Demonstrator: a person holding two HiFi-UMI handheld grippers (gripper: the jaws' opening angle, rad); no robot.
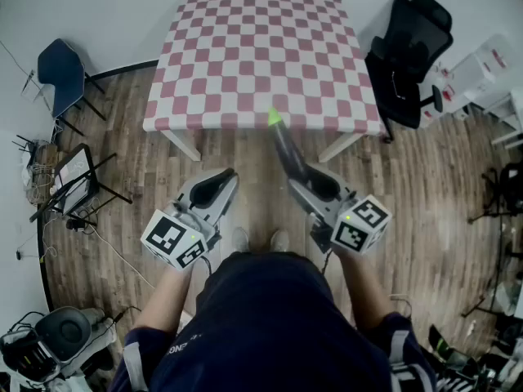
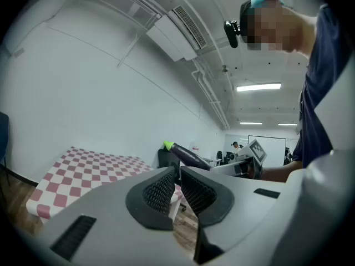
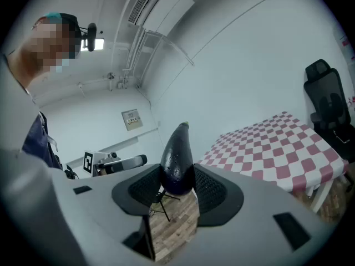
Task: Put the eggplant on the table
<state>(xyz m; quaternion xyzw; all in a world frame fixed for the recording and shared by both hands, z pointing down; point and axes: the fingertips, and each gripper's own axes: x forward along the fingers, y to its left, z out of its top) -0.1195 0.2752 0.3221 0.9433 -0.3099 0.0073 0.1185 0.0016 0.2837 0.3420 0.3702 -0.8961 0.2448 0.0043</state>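
Observation:
A dark purple eggplant (image 1: 284, 147) with a green stem end sticks out of my right gripper (image 1: 298, 176), whose jaws are shut on its thick end. In the right gripper view the eggplant (image 3: 177, 159) stands up between the two black pads of the right gripper (image 3: 177, 173). Its stem end reaches the near edge of the table (image 1: 261, 47), which wears a red and white checked cloth. My left gripper (image 1: 227, 178) hangs beside it over the wooden floor, short of the table. In its own view the left gripper (image 2: 178, 173) has its pads together, holding nothing.
A black office chair (image 1: 409, 47) stands at the table's right side, with white boxes (image 1: 482, 68) beyond it. A blue chair (image 1: 61, 68) and a stand with a screen (image 1: 78, 178) are at the left. Cables lie along the floor edges.

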